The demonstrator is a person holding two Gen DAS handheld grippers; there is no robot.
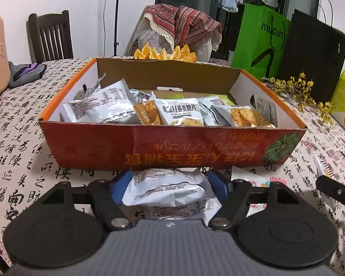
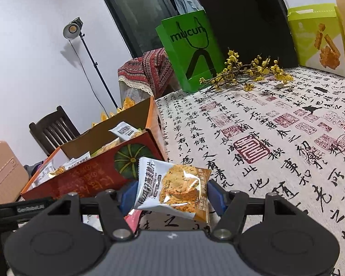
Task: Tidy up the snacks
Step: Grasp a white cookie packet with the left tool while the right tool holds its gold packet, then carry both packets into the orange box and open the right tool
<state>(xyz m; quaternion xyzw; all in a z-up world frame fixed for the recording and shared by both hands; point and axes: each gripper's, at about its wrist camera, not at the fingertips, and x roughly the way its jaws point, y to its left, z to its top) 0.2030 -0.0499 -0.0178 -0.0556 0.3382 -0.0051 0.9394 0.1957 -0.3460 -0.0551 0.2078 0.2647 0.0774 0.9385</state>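
Note:
An open orange cardboard box [image 1: 172, 148] with a pumpkin picture stands on the table, holding several white and orange snack packets [image 1: 179, 112]. My left gripper [image 1: 170, 184] is shut on a white snack packet [image 1: 165, 187], just in front of the box's near wall. My right gripper [image 2: 171, 195] is shut on a white and orange oat crisp packet [image 2: 172, 187], lifted above the table to the right of the box [image 2: 92, 177]. Part of the right gripper shows at the left wrist view's right edge [image 1: 335, 192].
More loose packets [image 1: 253, 179] lie on the calligraphy tablecloth [image 2: 276, 138] under and beside my left gripper. A green bag [image 2: 191, 53], a black bag [image 2: 248, 23], yellow flower twigs [image 2: 248, 73] and a green snack carton [image 2: 317, 36] stand at the table's far side. A chair [image 1: 49, 36] stands behind.

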